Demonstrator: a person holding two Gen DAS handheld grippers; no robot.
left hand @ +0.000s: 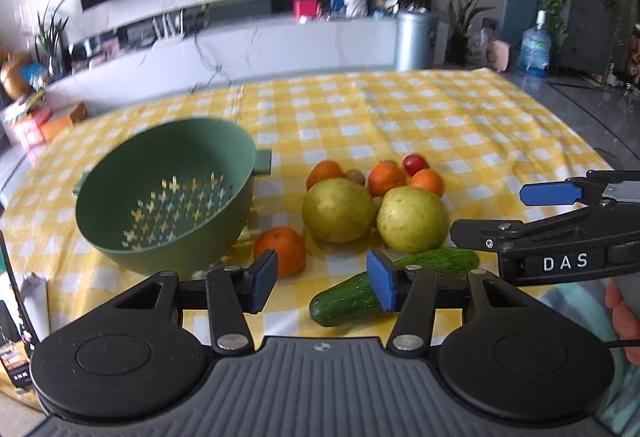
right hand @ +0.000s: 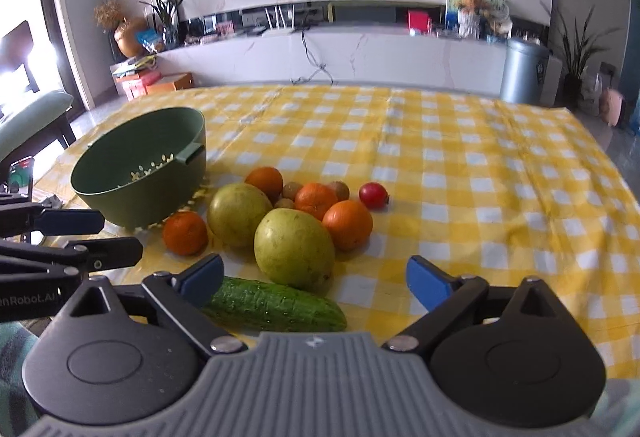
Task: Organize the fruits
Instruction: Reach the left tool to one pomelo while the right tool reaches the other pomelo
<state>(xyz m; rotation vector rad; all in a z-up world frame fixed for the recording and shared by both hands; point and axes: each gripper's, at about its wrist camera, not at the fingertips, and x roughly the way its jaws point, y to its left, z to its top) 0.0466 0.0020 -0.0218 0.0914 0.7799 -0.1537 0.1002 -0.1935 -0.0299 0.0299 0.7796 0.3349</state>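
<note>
Fruit pile [right hand: 292, 221] mid-desk [right hand: 480, 165] beside the green colander [right hand: 140, 173] – cucumber [right hand: 276, 305] nearest, just ahead of both tools. Left tool [left hand: 322, 283] half-open, right tool [right hand: 316, 281] wide – nothing gripped, cucumber partly behind the blue pads.

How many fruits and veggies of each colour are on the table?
Orange fruits: 4
Yellow-green fruits: 2
Small brown fruits: 3
Red fruit: 1
Green cucumber: 1
Total: 11
</note>
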